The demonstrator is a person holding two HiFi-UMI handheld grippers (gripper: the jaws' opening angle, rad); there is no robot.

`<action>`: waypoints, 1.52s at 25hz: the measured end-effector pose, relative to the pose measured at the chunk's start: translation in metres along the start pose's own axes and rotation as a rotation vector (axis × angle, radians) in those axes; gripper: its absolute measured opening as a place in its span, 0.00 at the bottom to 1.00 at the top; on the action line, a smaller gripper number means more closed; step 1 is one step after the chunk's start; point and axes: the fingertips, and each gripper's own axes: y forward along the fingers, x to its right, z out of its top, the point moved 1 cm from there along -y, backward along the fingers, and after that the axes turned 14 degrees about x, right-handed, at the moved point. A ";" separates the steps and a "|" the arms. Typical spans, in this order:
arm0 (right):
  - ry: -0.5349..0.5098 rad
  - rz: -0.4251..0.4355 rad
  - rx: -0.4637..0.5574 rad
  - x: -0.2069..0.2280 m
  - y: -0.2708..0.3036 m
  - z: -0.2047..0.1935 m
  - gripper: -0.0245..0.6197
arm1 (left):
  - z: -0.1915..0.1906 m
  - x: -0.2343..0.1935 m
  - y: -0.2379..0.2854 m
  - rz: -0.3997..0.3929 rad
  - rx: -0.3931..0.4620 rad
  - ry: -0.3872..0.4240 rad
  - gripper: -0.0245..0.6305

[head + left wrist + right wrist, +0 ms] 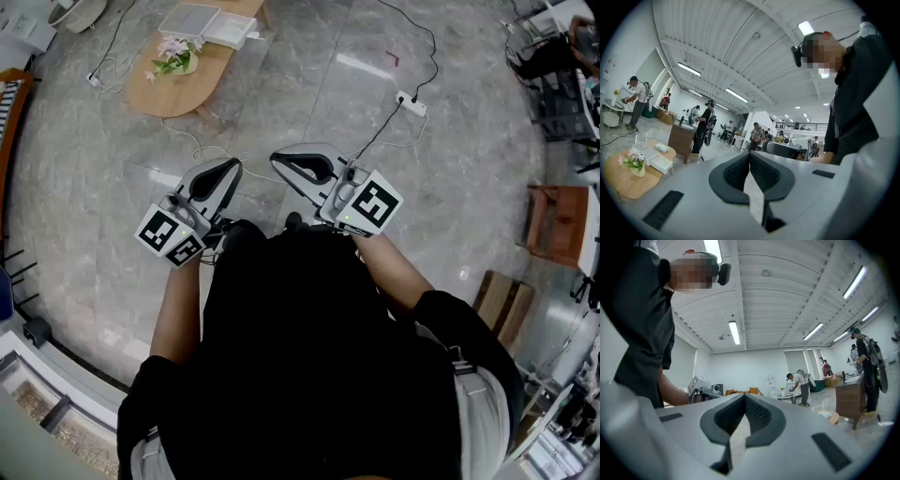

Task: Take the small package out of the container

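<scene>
A person in a black top stands on a grey marble floor [394,47], seen from above, with a gripper in each hand drawn in close to the chest.

The left gripper [225,169] points forward and slightly right. In the left gripper view, its two dark ribbed pads meet at the tips, so the left gripper [750,155] is closed with nothing between the jaws. The right gripper [283,159] points forward and left, and its tips are near those of the left one. In the right gripper view, the right gripper [744,397] is likewise closed on nothing, its pads touching at the front.

Well ahead of the person, towards the upper left of the head view, stands a low oval wooden table [173,89]. On it are a small vase of pink flowers [174,58] and, beside that at the far end, flat white boxes [208,22]. Whether one of these is the container, or holds the small package, cannot be told from here. Both grippers are well apart from the table.

A white power strip [411,103] with a black cable lies on the floor to the front right.

The gripper views look up across a large white hall with strip lights. Other people stand in the distance, one at a wooden counter [680,138].
</scene>
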 end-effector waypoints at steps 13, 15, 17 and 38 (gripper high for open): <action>0.114 0.035 0.043 -0.001 0.011 -0.009 0.05 | 0.002 -0.002 -0.004 0.008 0.016 -0.039 0.06; 0.141 0.042 0.059 0.001 0.013 -0.008 0.05 | 0.002 -0.005 -0.005 0.012 0.010 -0.039 0.06; 0.174 0.056 0.061 0.003 0.013 -0.009 0.05 | 0.002 -0.009 -0.007 0.020 0.019 -0.063 0.06; 0.232 -0.110 0.045 0.045 -0.031 -0.032 0.05 | -0.007 -0.043 0.002 0.065 0.032 -0.208 0.06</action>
